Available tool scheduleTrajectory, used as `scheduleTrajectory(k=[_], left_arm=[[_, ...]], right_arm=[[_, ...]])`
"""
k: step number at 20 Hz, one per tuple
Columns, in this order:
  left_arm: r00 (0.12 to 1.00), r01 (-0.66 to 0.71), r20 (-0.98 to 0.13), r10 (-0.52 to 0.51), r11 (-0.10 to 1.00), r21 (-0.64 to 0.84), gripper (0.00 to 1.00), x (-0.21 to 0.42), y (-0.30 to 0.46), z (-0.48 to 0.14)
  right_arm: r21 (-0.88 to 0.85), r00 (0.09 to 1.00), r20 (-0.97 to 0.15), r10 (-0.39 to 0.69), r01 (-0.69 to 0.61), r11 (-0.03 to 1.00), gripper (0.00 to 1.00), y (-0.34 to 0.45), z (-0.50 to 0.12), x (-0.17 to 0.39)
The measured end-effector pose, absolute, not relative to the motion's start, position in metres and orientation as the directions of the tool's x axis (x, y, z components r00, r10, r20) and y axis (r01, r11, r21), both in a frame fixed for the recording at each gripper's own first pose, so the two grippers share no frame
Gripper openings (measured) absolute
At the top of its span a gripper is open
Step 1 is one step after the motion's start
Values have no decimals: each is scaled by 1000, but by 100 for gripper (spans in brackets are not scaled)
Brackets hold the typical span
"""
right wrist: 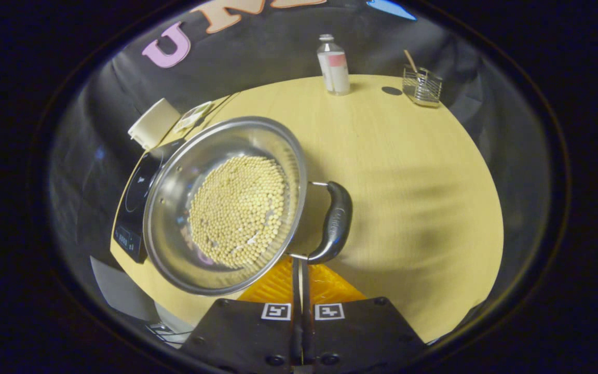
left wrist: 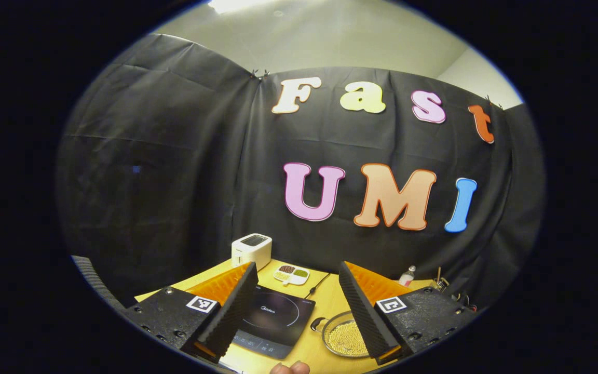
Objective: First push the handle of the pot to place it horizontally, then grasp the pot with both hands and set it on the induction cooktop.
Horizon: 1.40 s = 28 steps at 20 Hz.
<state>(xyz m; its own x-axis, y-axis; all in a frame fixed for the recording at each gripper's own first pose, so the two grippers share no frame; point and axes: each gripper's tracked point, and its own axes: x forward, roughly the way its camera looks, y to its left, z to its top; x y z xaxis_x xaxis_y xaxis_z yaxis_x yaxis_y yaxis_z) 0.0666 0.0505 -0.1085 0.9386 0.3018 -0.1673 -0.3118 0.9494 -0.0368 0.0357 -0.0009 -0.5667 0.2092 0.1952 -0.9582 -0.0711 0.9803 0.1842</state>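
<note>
A steel pot (right wrist: 226, 208) holding yellow beans stands on the wooden table (right wrist: 408, 171), and in the right gripper view its rim overlaps the black induction cooktop (right wrist: 138, 197) to its left. Its black side handle (right wrist: 336, 221) faces my right gripper (right wrist: 301, 259), which is shut with its tips against the handle's lower end. My left gripper (left wrist: 297, 265) hangs open high above the table. Between its fingers lie the cooktop (left wrist: 273, 317) and, to the right of it, the pot (left wrist: 343, 335).
A white appliance (left wrist: 251, 249) and a small divided dish (left wrist: 291, 274) sit behind the cooktop. A bottle (right wrist: 333, 65) and a wire basket (right wrist: 422, 85) stand at the table's far edge. A hand (left wrist: 288, 368) shows at the bottom of the left gripper view.
</note>
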Motion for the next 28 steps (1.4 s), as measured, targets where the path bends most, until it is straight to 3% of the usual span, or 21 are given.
scheduleTrajectory(k=[1,2,12,16,23,24,25,28], left_arm=[[938,-309,-174,300,951,-26,96,67,48,-110],[939,-303,-175,295,953,-20,92,67,45,-111],[932,-179,-318,174,984,15,93,72,28,-159],[908,-107,-411,80,993,-42,96,71,29,-198],[852,-16,-516,-90,980,-198,96,70,42,-248],[843,3,-525,-120,976,-218,96,70,42,-255],[835,21,-530,-147,971,-236,96,72,42,-263],[775,49,-599,-201,964,-261,97,72,40,-295]], right_arm=[[188,217,-956,198,-64,980,0,-1,-567,41],[191,226,-954,200,-59,980,0,-2,-568,44],[138,337,-928,159,-87,987,3,-10,-551,51],[108,418,-902,106,-19,994,3,-16,-523,58],[80,473,-880,35,75,994,1,-4,-482,48],[74,480,-877,26,81,994,15,-1,-480,46],[60,488,-873,12,82,995,14,0,-478,45],[53,482,-876,7,83,995,31,6,-470,37]])
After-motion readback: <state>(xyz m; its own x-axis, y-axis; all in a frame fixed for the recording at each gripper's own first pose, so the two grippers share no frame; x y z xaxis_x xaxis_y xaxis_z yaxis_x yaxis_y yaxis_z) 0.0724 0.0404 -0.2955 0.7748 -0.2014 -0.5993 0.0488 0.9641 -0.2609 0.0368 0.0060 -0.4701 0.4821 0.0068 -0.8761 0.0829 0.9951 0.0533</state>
